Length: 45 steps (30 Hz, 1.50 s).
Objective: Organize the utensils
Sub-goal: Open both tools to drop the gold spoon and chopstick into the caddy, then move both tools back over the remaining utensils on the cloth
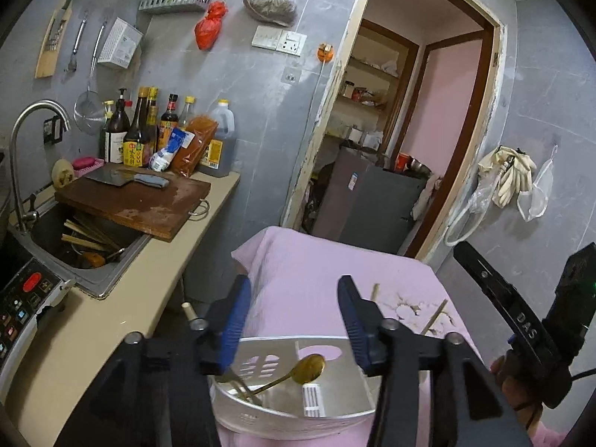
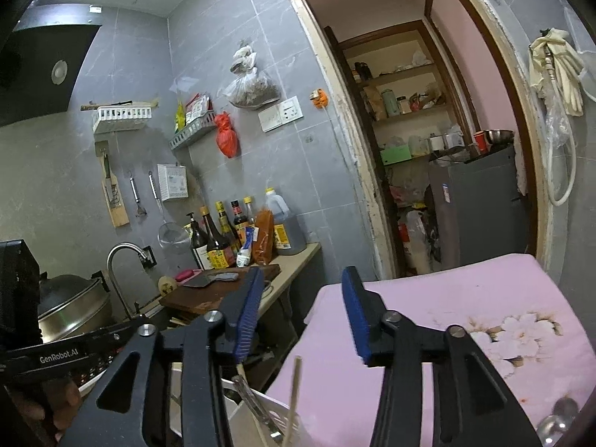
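Note:
In the left wrist view my left gripper (image 1: 294,281) stands open over a white utensil basket (image 1: 346,350) on the pink-covered table (image 1: 309,257); nothing sits between its blue pads. Inside the basket lie a golden spoon (image 1: 311,367), a golden fork (image 1: 238,383) and a white slotted piece (image 1: 311,398). Two chopsticks (image 1: 434,316) rest on the cloth beyond. My right gripper (image 2: 302,272) is open too, with nothing between its pads, above the basket's rim (image 2: 277,415), where a chopstick (image 2: 294,398) and a metal utensil (image 2: 257,406) stick up. A metal spoon (image 2: 558,415) lies on the cloth at the lower right.
A counter (image 1: 111,309) runs along the left with a sink (image 1: 85,246) full of chopsticks, a cutting board (image 1: 141,201) bearing a cleaver, and sauce bottles (image 1: 149,130). An induction cooker (image 1: 22,298) sits at its near end. A doorway (image 1: 409,149) opens behind the table.

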### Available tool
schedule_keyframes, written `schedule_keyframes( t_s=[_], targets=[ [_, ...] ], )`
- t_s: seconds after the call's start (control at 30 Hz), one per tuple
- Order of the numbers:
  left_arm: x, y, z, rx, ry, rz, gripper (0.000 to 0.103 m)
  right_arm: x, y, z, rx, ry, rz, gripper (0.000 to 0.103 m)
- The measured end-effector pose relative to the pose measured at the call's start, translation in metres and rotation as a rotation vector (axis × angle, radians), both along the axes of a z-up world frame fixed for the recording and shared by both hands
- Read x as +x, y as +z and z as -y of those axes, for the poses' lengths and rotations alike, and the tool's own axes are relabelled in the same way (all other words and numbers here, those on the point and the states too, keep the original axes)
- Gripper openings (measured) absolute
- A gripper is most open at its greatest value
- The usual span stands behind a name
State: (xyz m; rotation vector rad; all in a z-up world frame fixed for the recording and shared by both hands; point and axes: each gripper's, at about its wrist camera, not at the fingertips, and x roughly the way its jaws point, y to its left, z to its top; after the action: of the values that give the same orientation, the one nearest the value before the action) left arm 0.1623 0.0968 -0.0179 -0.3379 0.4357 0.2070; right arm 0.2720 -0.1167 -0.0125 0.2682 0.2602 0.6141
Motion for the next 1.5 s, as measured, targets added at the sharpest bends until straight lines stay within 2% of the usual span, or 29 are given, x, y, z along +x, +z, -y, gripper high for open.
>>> schedule_keyframes(
  t_s=[0.07, 0.23, 0.33, 0.4, 0.53, 0.93, 1.23, 1.43, 1.5],
  targets=[
    [0.001, 0.004, 0.008, 0.003, -0.001, 0.006, 0.053, -0.003, 0.003, 0.013, -0.003, -0.017, -0.004, 0.052],
    [0.001, 0.014, 0.032, 0.032, 0.007, 0.035, 0.081, -0.013, 0.008, 0.049, -0.02, -0.062, -0.013, 0.072],
    [0.003, 0.017, 0.05, 0.056, 0.01, 0.049, 0.092, -0.019, 0.01, 0.073, -0.031, -0.091, -0.012, 0.08],
    [0.004, 0.018, 0.065, 0.079, 0.011, 0.057, 0.095, -0.022, 0.01, 0.09, -0.045, -0.113, -0.017, 0.084],
    [0.008, 0.018, 0.097, 0.123, -0.013, 0.062, 0.097, -0.027, 0.008, 0.119, -0.073, -0.149, -0.022, 0.091],
    [0.021, 0.0, 0.18, 0.156, -0.108, 0.023, 0.097, -0.032, -0.014, 0.206, -0.158, -0.235, -0.087, 0.093],
    [0.043, -0.033, 0.231, 0.147, -0.21, -0.074, 0.097, -0.007, -0.063, 0.252, -0.131, -0.241, -0.225, 0.093],
    [0.064, -0.068, 0.248, 0.12, -0.276, -0.184, 0.097, 0.018, -0.107, 0.258, -0.153, -0.204, -0.347, 0.092],
    [0.07, -0.079, 0.251, 0.106, -0.288, -0.214, 0.096, 0.023, -0.119, 0.257, -0.165, -0.192, -0.377, 0.088]
  ],
)
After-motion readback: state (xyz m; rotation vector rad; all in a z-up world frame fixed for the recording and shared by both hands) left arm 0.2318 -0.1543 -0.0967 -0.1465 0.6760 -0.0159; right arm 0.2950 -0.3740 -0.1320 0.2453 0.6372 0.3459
